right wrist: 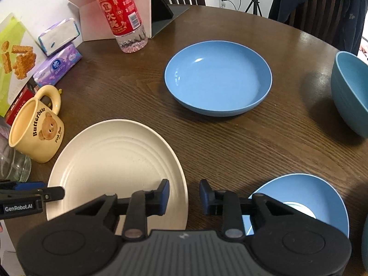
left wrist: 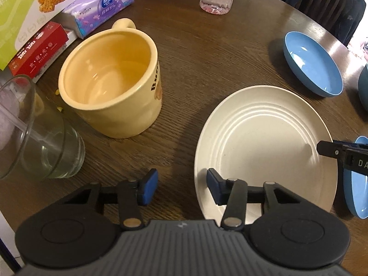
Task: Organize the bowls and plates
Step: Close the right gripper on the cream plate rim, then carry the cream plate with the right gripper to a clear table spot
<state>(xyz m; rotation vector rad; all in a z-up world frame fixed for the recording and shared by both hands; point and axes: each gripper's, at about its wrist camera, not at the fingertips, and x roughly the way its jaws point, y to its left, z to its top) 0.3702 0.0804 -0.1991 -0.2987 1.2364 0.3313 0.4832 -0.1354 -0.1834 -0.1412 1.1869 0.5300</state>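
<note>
I straddle cream plate (left wrist: 264, 142) rims: left gripper (left wrist: 182, 187) and right gripper (right wrist: 184, 195) both spread, not yet pinching, readying two-sided lift.

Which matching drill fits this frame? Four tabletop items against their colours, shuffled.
Items:
1. ribbed plate
2. shallow dish
3. bear mug
4. water bottle label

Colours:
A. red
B. cream white
C. pale yellow
D. light blue

Pairs: 1-B, 2-D, 3-C, 4-A
</note>
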